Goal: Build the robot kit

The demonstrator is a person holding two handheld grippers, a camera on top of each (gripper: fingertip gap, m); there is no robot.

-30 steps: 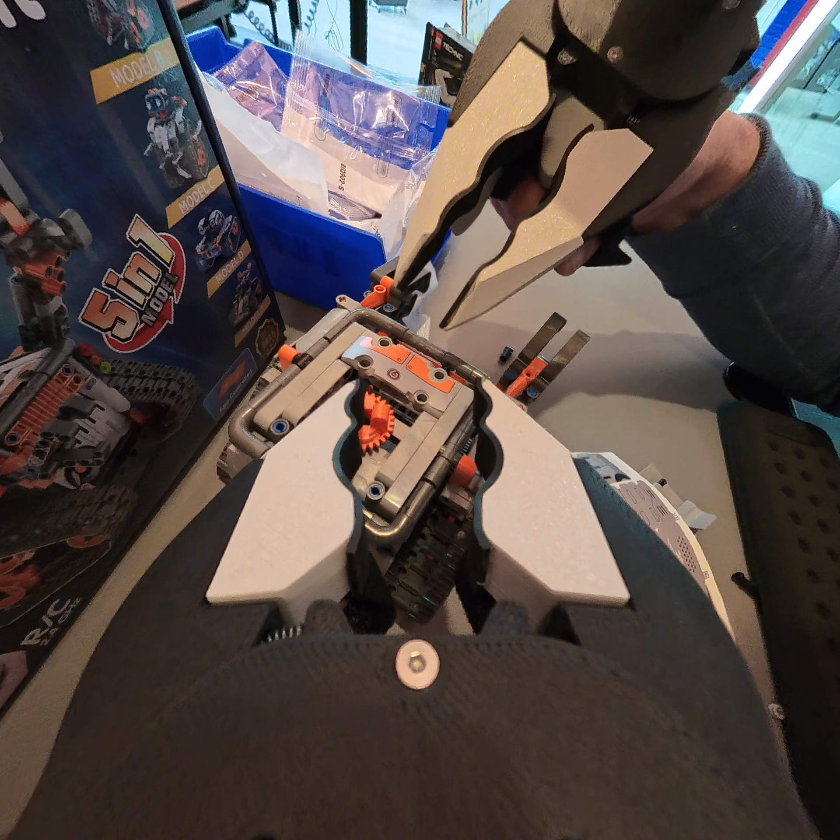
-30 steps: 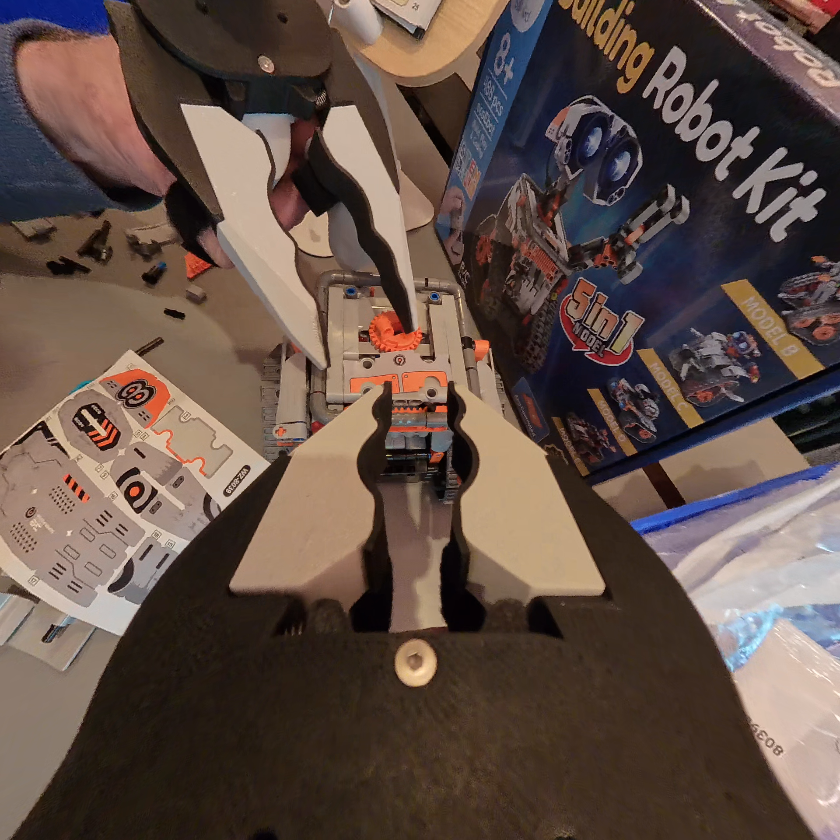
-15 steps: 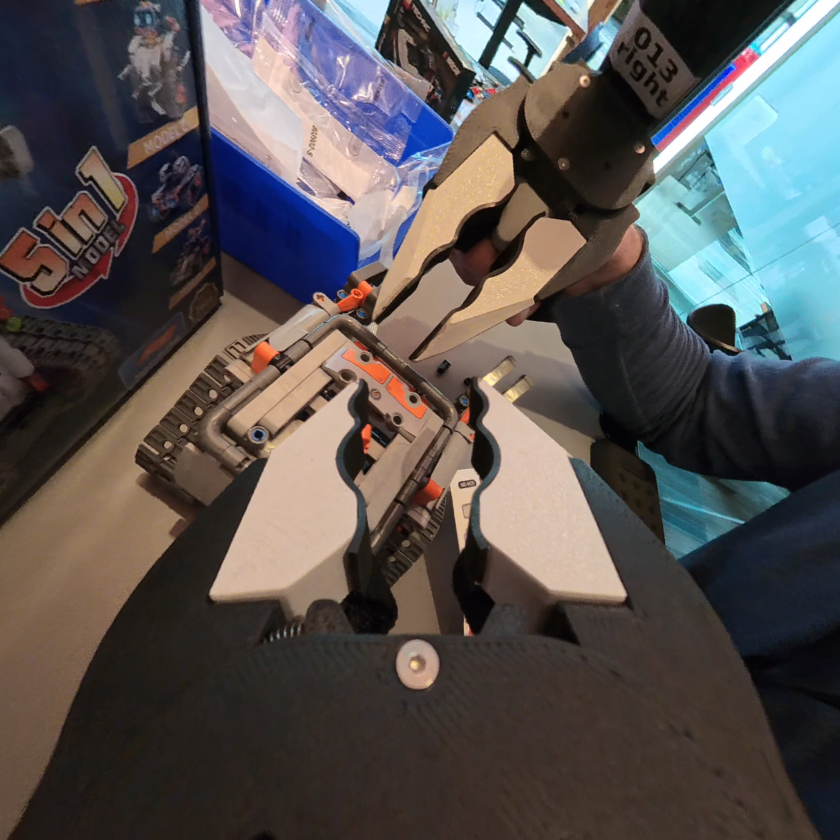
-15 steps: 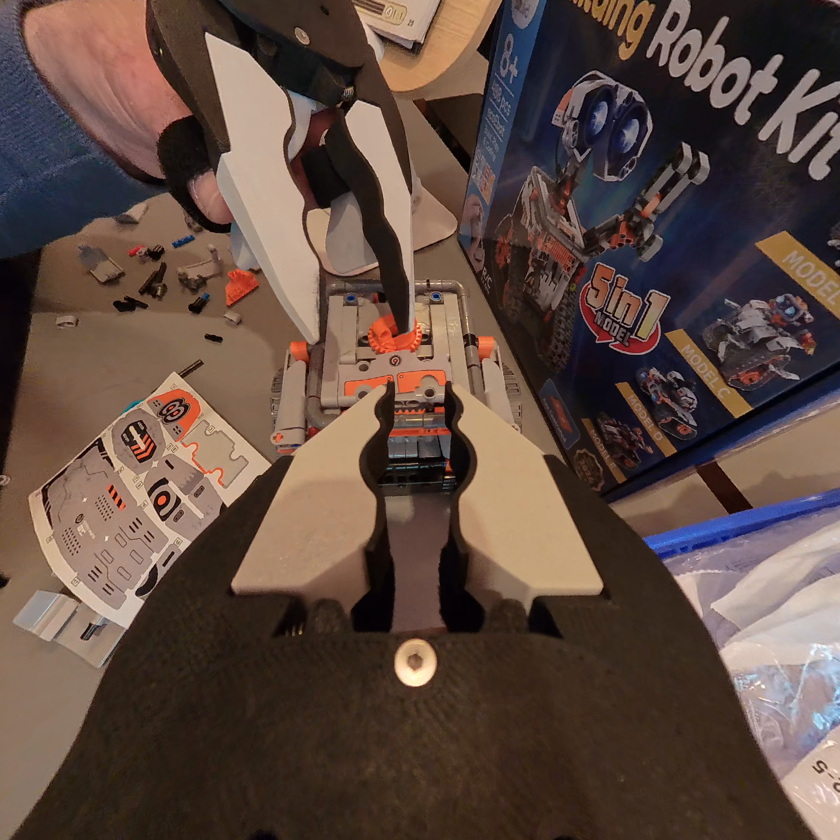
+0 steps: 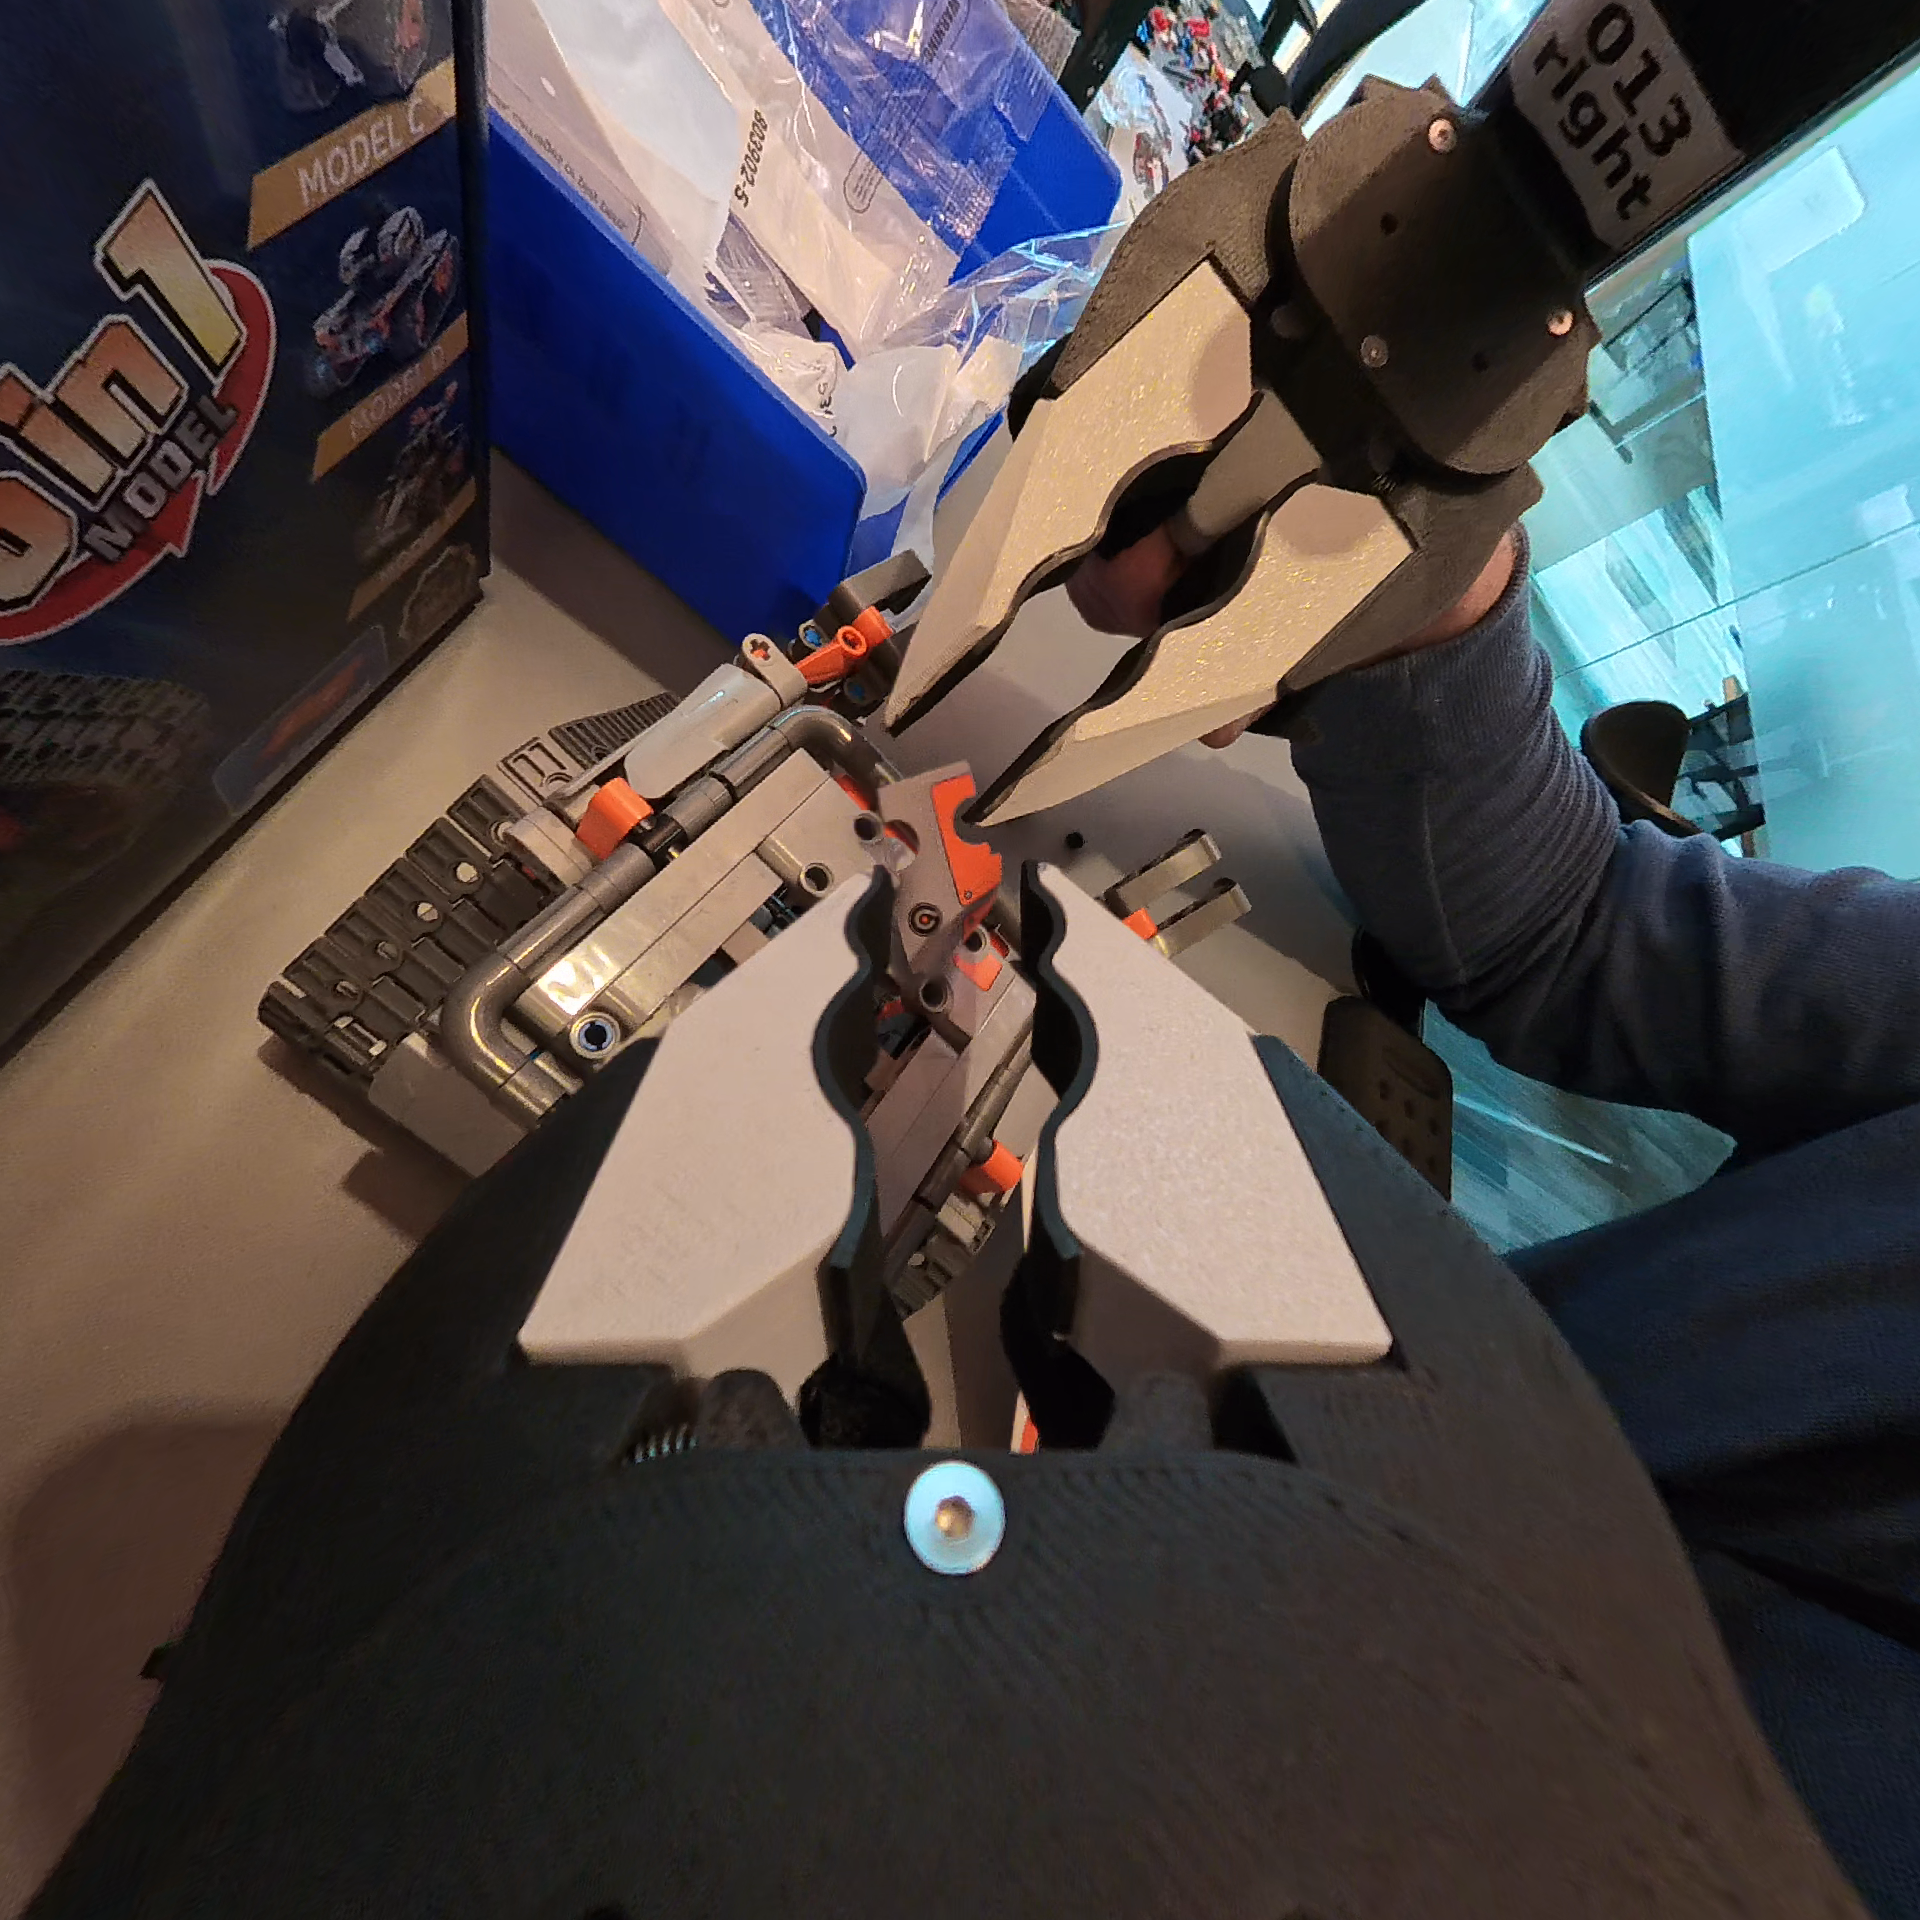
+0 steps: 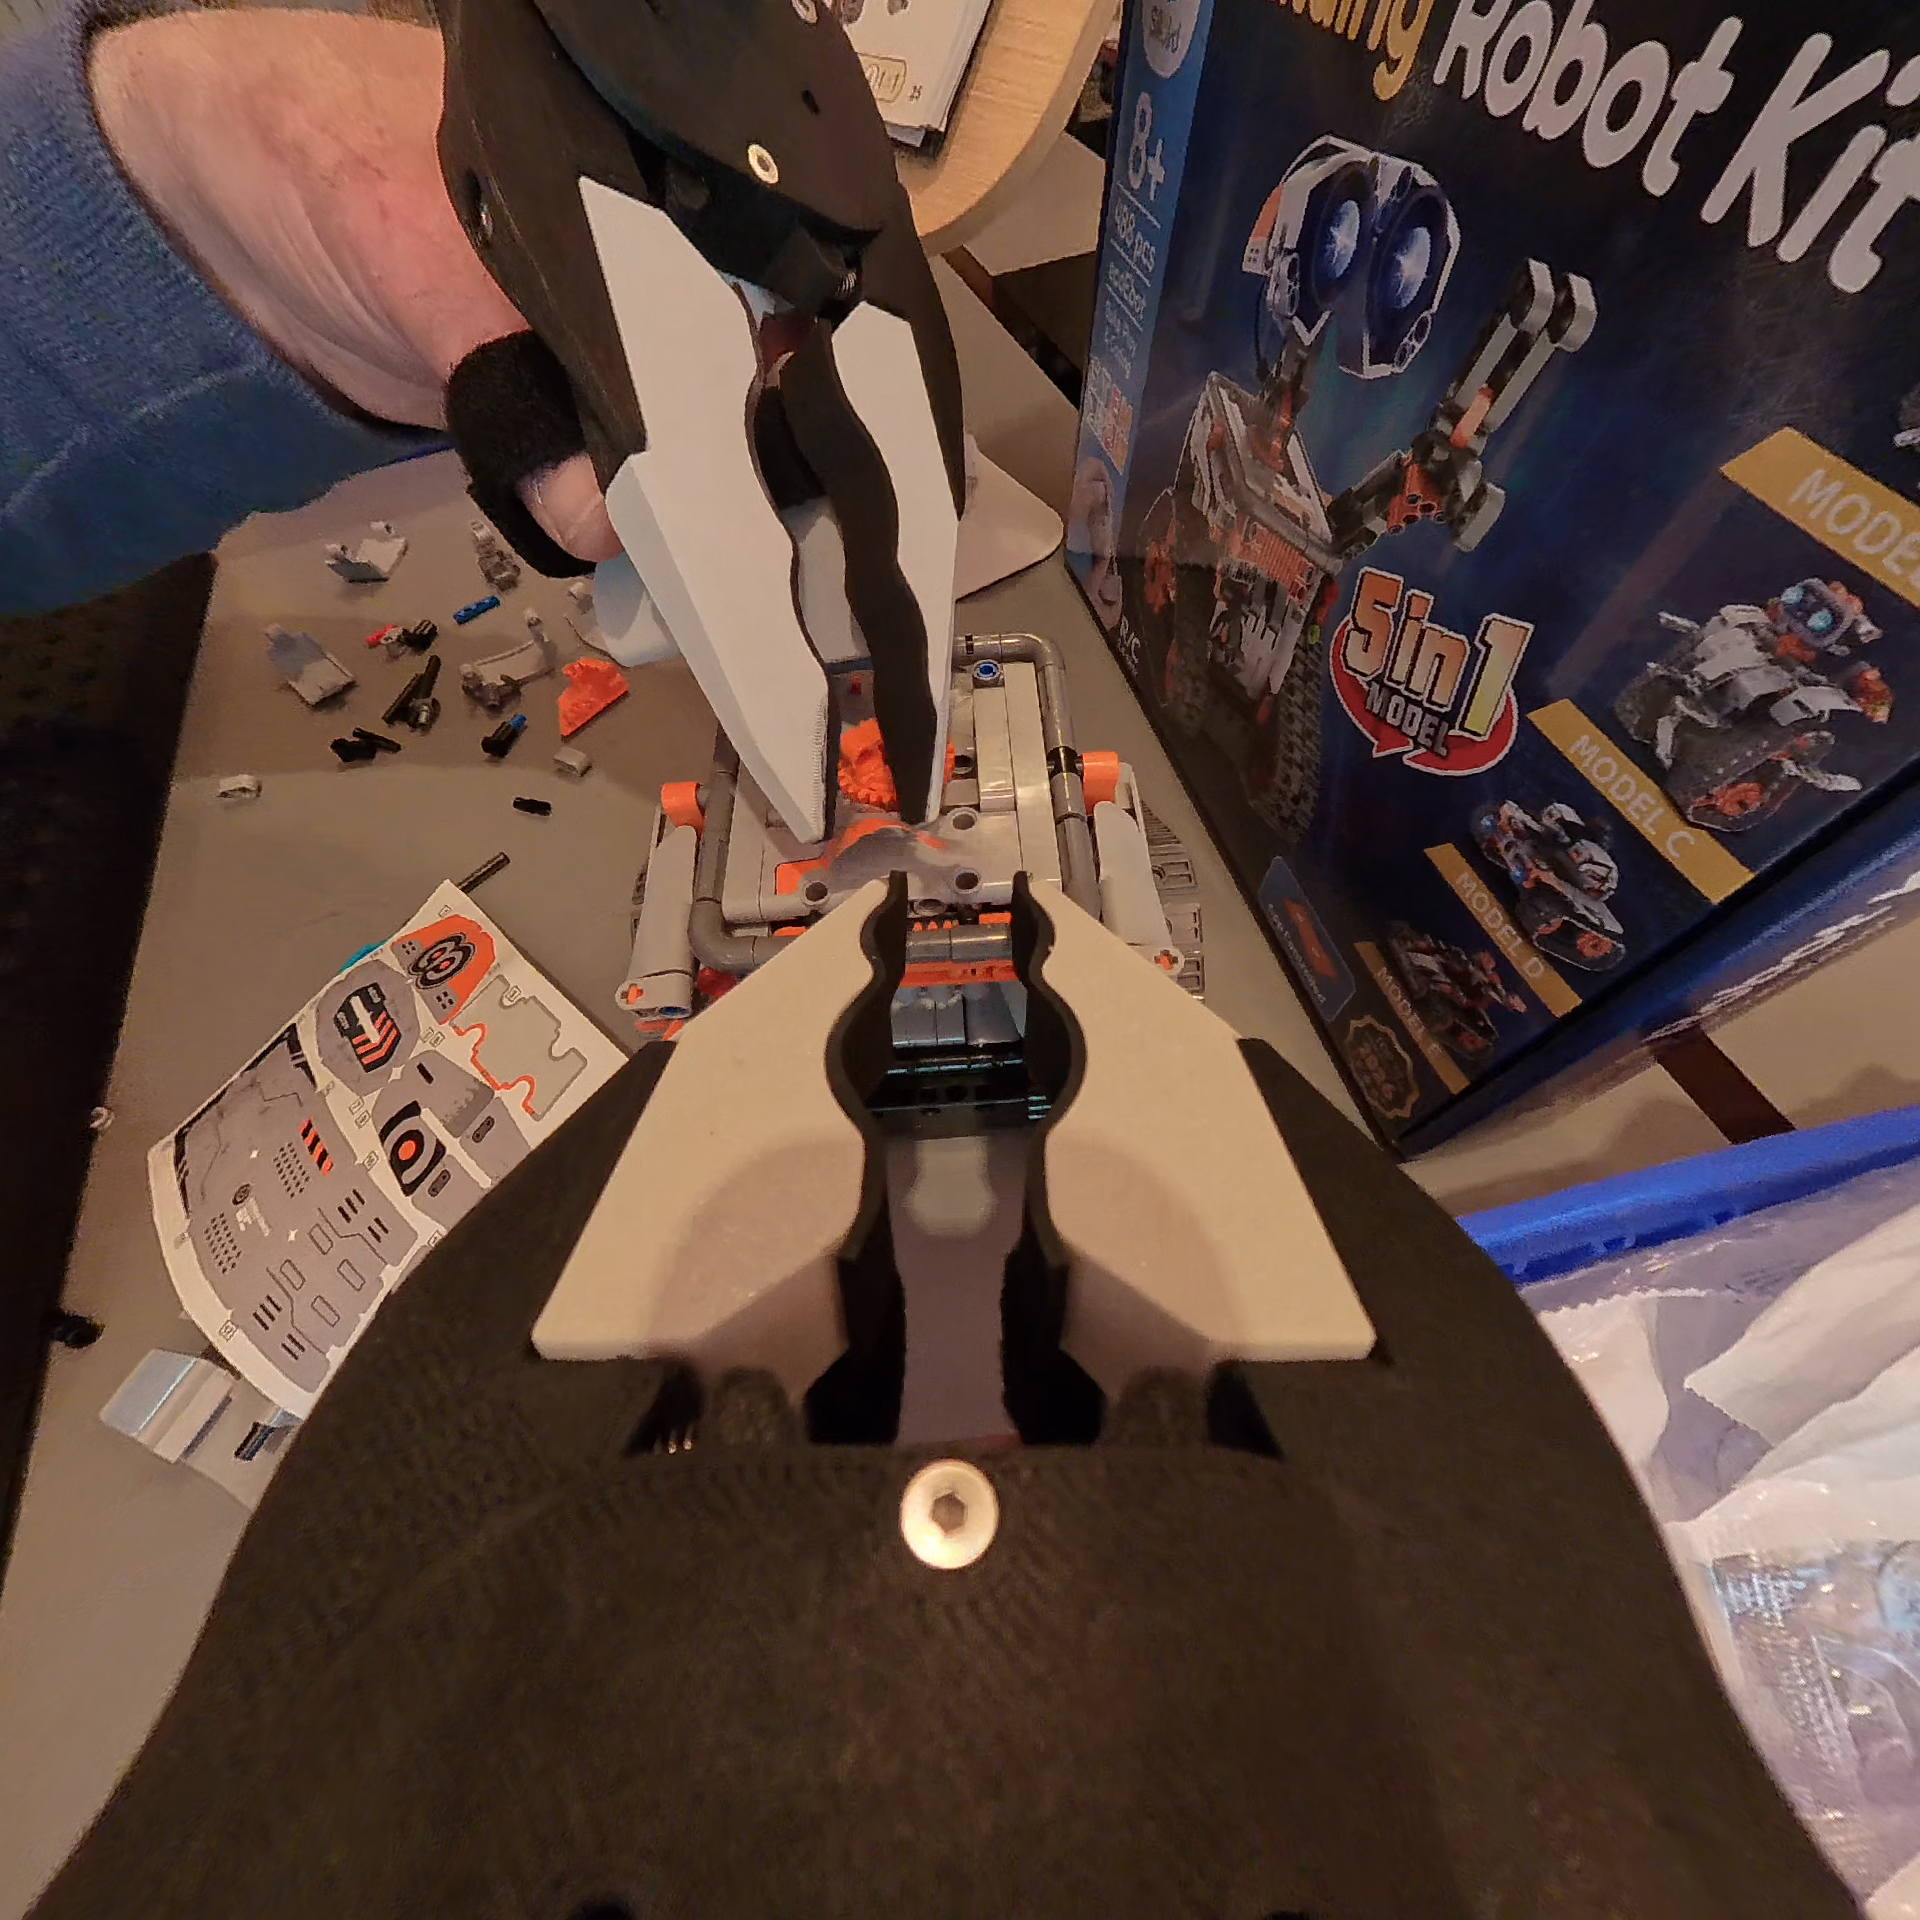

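Your right gripper (image 6: pixel 954 899) has its jaws apart with nothing between them, and it points level along the table (image 5: pixel 156 1195) at the near end of the tracked model (image 6: pixel 997 748). The left wrist view shows its lower fingertip touching the orange notch of the grey-and-orange panel (image 5: pixel 920 873). That panel sits tilted up on the model's top deck, with its raised edge towards you. Your left gripper (image 6: pixel 862 821) reaches in from the opposite end and points steeply down, so the two tools face each other across the deck. Its two fingers straddle the orange gear (image 6: pixel 862 764) just behind the panel. The pictures don't settle whether the pads are pressing the gear or only standing on either side of it, so treat that grip as unknown. The model's long axis runs straight away from your right gripper, with one track on each side. It lies parallel to the face of the dark blue kit box (image 6: pixel 1455 520), which stands just beside its right track. Of the two tools the right is the closer to the panel and the left the closer to the gear. Further out, a sticker sheet (image 6: pixel 364 1091) lies to the left of the model and loose small parts (image 6: pixel 416 686) are scattered beyond it. A blue bin (image 5: pixel 665 416) full of plastic bags sits past the box.
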